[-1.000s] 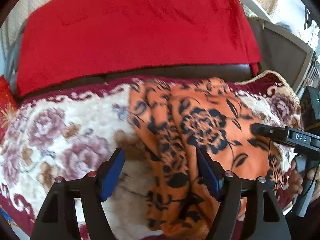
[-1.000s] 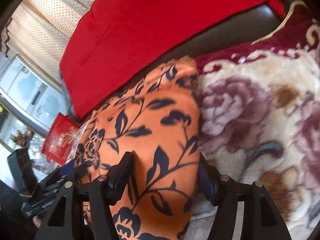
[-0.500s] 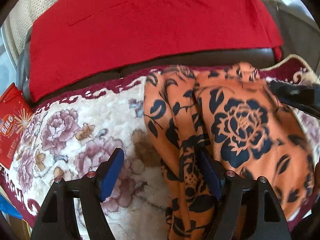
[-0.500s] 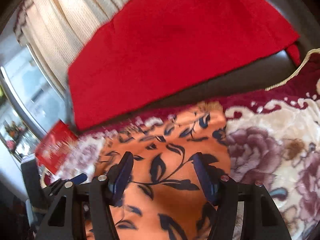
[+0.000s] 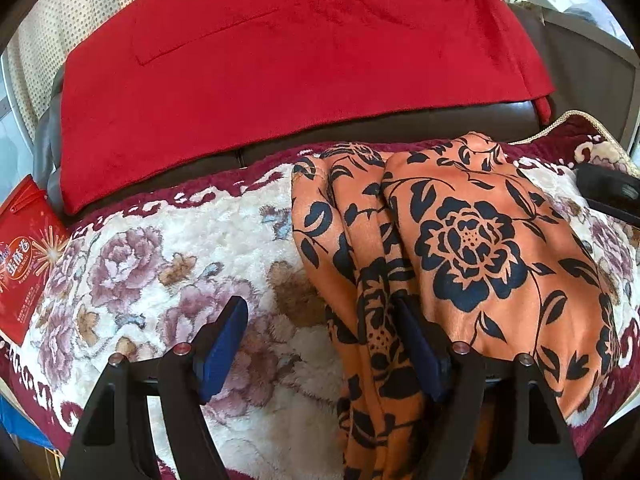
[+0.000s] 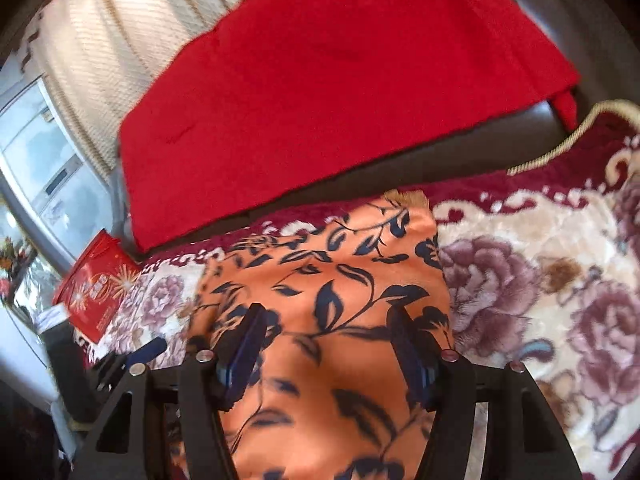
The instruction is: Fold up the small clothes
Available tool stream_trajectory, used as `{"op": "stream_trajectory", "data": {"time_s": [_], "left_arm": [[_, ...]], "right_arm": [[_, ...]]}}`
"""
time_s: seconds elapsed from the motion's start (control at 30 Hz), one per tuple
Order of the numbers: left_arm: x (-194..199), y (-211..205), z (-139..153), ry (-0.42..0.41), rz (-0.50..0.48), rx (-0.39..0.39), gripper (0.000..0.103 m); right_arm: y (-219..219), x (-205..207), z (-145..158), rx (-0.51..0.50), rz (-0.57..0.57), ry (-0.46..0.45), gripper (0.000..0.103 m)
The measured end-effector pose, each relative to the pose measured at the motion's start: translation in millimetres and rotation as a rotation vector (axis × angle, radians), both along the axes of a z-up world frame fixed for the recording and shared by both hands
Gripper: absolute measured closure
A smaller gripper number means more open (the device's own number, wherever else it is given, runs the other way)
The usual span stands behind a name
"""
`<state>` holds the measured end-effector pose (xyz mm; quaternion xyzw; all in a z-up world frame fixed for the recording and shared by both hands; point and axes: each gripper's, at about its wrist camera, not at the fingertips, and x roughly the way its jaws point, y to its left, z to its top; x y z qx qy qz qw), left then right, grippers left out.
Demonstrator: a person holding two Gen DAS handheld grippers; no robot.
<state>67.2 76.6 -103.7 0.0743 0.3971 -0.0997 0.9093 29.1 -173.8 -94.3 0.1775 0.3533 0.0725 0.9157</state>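
Note:
An orange garment with black flowers (image 5: 472,248) lies folded lengthwise on the flowered plush blanket (image 5: 168,264), with a bunched fold along its left side. My left gripper (image 5: 318,306) stands open low over the blanket; its right pad (image 5: 416,344) sits against that bunched fold, its left pad over bare blanket. In the right wrist view my right gripper (image 6: 326,314) is open above the garment (image 6: 340,280), nothing pinched between its pads. A black part of the right gripper (image 5: 608,194) shows at the garment's far right.
A red cloth (image 5: 288,60) drapes the dark sofa back (image 5: 400,128) behind the blanket. A red printed packet (image 5: 24,256) lies at the blanket's left end. A pale curtain (image 6: 120,40) and a window (image 6: 36,152) stand behind.
The right gripper has risen and pulled back from the garment, which now looks smaller and flatter under it. The left gripper has shifted slightly, still beside the bunched fold.

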Motion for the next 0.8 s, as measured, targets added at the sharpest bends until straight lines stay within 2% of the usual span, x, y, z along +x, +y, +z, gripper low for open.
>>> {"op": "stream_trajectory", "data": {"time_s": [0.07,0.13,0.17,0.33,0.4,0.5,0.7,0.73,0.8], "left_arm": [[-0.4,0.7,0.1,0.001,-0.003,-0.003,0.027],[-1.4,1.1,-0.7,-0.002,-0.004,-0.003,0.026],[-2.8,1.6,-0.6,-0.004,-0.006,-0.002,0.026],[-4.0,2.5,-3.9,-0.006,-0.008,0.002,0.025],[-3.7,3.1,-4.0,-0.004,-0.007,-0.004,0.025],[-3.8,3.7,-2.7,0.0,-0.006,-0.015,0.025],[-5.2,4.9,1.0,-0.004,0.002,-0.03,0.025],[-5.6,4.1,0.8,-0.007,0.002,-0.023,0.025],[-4.7,1.8,-2.6,-0.005,0.0,-0.009,0.023]], "right_arm": [[10.0,-9.2,6.0,-0.025,0.009,-0.016,0.039],[17.0,-25.0,4.8,-0.056,0.022,-0.011,0.061],[23.8,-29.9,1.3,-0.077,0.024,-0.001,0.066],[33.1,-22.1,-47.8,-0.116,0.06,0.16,0.065],[35.4,-22.1,-46.1,-0.135,0.063,0.145,0.065],[32.5,-23.5,-36.1,-0.101,0.066,0.118,0.065],[24.1,-28.4,-22.0,-0.055,0.002,0.015,0.065],[23.3,-24.1,-23.4,-0.044,-0.009,0.019,0.065],[22.2,-11.5,-36.8,-0.027,-0.004,0.088,0.064]]}}
